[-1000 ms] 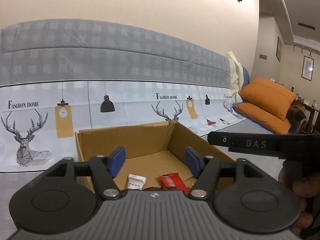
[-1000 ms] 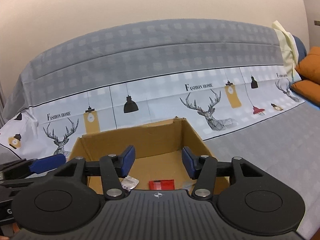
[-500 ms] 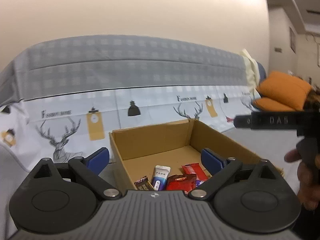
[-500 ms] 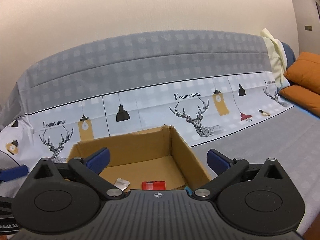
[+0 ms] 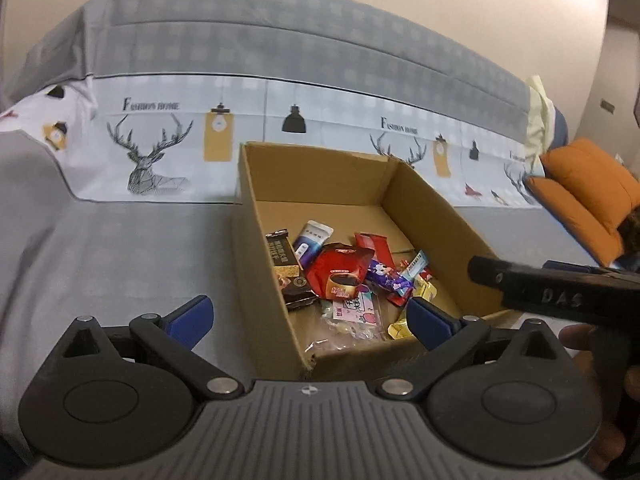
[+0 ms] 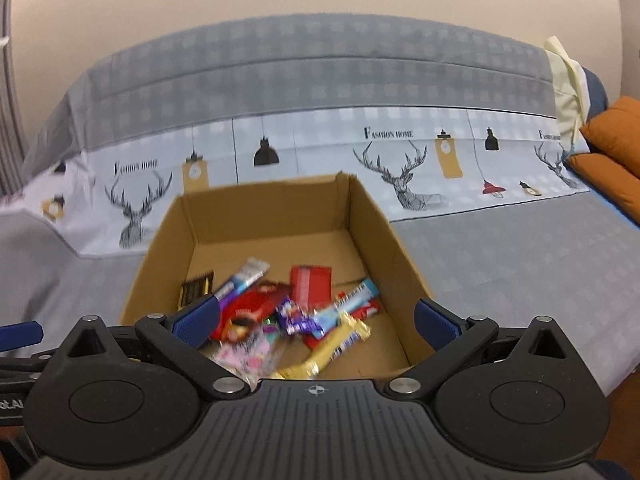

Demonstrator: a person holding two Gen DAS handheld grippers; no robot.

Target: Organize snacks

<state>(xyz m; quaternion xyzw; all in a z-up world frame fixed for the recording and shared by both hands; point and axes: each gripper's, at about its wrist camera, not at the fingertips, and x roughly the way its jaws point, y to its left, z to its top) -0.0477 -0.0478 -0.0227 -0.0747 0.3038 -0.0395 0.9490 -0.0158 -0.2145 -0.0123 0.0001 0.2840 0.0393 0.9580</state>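
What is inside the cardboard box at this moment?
The cardboard box holds a loose pile of wrapped snacks, including a red pouch, dark bar and purple wrapper. Anything beneath the pile is hidden.

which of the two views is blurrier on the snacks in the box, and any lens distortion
Right wrist view: motion blur smears the pile of colourful snack wrappers in the brown cardboard box. Left wrist view: sharp, print on the red snack pouch shows clearly. Both views: fisheye bends the grey checked sofa cover into an arc; dim, warm indoor light.
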